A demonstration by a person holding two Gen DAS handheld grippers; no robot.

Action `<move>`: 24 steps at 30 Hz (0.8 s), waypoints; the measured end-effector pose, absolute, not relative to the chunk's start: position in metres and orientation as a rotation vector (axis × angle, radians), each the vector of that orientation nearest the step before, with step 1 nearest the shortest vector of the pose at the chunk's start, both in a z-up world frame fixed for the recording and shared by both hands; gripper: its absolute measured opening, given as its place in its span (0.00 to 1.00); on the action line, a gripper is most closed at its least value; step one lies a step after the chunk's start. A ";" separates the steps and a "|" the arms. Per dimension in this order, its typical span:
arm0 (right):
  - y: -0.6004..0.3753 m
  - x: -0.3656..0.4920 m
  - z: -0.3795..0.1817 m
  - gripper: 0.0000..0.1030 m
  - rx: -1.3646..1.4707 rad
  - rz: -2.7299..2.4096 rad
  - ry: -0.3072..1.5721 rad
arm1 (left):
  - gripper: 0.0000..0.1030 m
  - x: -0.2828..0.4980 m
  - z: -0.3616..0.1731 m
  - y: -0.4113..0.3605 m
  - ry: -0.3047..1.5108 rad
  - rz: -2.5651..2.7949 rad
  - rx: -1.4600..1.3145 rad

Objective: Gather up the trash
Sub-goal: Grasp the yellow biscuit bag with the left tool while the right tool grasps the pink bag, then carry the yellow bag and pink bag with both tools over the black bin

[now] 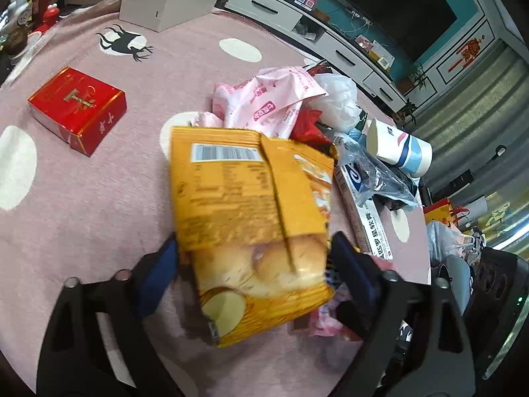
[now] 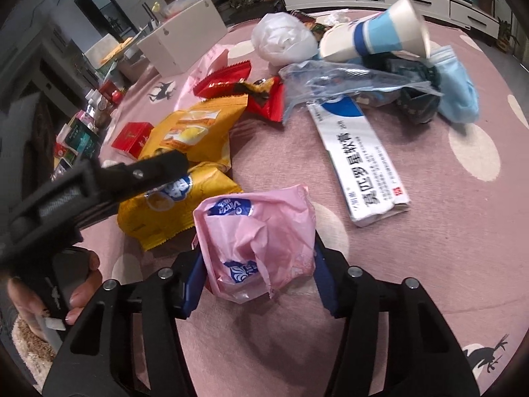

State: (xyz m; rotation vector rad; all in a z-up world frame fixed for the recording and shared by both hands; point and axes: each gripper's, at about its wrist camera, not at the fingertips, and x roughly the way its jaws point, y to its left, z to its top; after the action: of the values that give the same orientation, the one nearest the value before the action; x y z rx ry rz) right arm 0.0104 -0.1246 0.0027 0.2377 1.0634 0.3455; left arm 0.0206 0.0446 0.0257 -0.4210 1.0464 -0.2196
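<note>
- While the person is working over a pink cloth-covered surface (image 2: 429,231) with white dots, the left tongs (image 1: 254,258) are clamping their blue pads on the sides of a crinkled yellow foil snack bag (image 1: 244,218), which is standing between them just above the cloth.
- The right tongs (image 2: 258,271) are closing on a crumpled pink plastic tissue wrapper (image 2: 254,241); both pads are touching its sides.
- Beyond, a litter pile is lying together: a long white ointment carton (image 2: 360,162), a red foil wrapper (image 2: 224,77), a clear blue plastic bag (image 2: 347,79), a white-and-blue paper cup (image 2: 380,33) on its side, and a balled white plastic bag (image 2: 281,38).
- A red cardboard box (image 1: 77,109) is sitting well apart from the pile.
</note>
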 end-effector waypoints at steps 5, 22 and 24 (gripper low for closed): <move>-0.133 0.006 0.006 0.55 0.241 0.305 1.053 | 0.59 0.015 0.025 0.039 1.027 -0.252 -0.446; -0.150 -0.013 0.031 0.55 0.210 0.200 0.947 | 0.43 -0.025 0.074 0.022 0.890 -0.279 -0.376; -0.152 -0.014 0.034 0.55 0.206 0.190 0.938 | 0.44 -0.028 0.077 0.022 0.882 -0.276 -0.363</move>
State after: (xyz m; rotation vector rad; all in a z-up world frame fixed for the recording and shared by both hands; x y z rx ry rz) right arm -0.0136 -0.1516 0.0337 0.2060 0.9382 0.1904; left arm -0.0279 0.0221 0.0772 -0.3635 0.8824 -0.2760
